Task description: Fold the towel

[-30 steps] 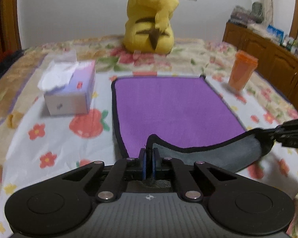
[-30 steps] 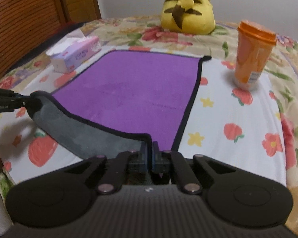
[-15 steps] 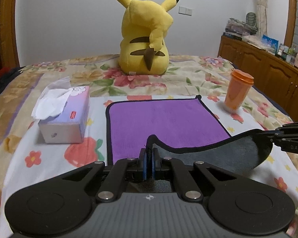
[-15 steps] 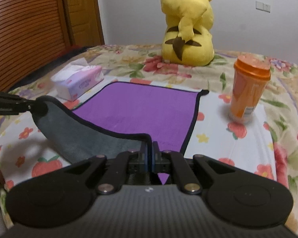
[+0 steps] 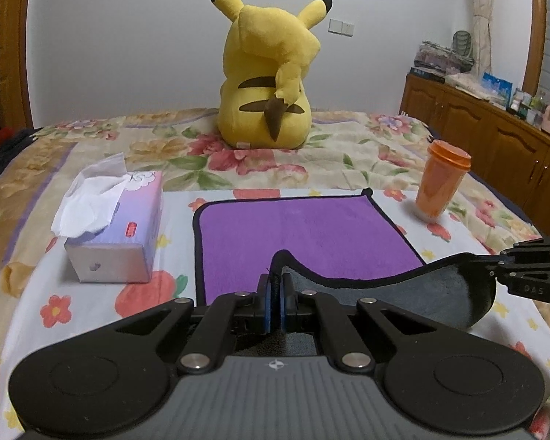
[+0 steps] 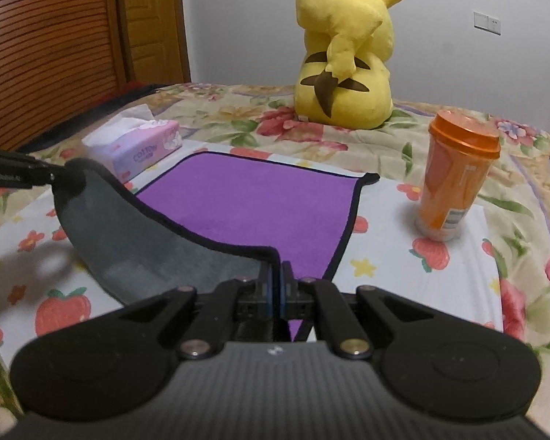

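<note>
Towel (image 5: 304, 231), purple on its upper face with a black hem and grey on the underside, lies on the flowered bed (image 5: 348, 154) near its front edge, with the far part flat on the white strawberry-print sheet and the near edge lifted so the grey side shows as a sagging band between the two tongs. Left gripper (image 5: 274, 293) has its blue-padded fingers pressed together on the near left corner of the towel, the black hem standing up between them. Right gripper (image 6: 276, 282) pinches the near right corner in the same way, its fingers closed on the hem; in the left wrist view its black tip shows at the right, holding the raised cloth. A tissue box (image 5: 117, 231) with a white tissue sticking out sits on the bed just beside the towel's left edge, apart from it. An orange cup (image 6: 454, 179) with an orange lid stands upright near the towel's far right corner, not touching it. A yellow plush toy (image 5: 267, 77) sits with its back to the cameras toward the far edge of the bed, well beyond the towel.
</note>
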A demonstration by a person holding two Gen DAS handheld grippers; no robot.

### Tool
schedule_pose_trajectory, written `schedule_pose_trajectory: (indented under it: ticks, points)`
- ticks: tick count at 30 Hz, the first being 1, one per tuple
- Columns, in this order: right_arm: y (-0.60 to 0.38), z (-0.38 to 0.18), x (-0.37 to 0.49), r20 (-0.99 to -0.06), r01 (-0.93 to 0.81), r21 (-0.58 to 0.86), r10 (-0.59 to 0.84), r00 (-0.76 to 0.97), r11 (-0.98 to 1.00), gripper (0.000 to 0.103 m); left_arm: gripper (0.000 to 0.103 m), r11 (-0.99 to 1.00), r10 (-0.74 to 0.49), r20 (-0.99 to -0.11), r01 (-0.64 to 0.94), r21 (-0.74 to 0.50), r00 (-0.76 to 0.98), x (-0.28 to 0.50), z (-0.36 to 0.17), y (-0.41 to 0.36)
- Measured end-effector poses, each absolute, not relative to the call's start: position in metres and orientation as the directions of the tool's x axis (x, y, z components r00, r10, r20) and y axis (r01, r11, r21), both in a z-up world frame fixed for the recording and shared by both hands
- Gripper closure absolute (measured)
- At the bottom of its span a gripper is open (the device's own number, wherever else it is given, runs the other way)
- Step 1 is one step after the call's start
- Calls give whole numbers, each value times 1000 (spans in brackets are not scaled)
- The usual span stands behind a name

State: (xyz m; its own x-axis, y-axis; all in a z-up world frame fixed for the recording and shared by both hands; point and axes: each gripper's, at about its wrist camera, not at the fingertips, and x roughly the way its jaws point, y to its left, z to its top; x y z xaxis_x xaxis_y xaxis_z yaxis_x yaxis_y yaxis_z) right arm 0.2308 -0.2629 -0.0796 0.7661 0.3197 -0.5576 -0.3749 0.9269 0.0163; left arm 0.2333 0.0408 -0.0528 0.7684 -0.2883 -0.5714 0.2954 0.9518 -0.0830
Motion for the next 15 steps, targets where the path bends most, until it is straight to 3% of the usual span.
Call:
schedule_pose_trajectory:
  ticks: [15]
  points:
    - [-268, -76, 274, -552, -356, 32, 313, 773, 934, 99, 96, 955, -274, -551, 290, -59, 788, 282, -55, 34]
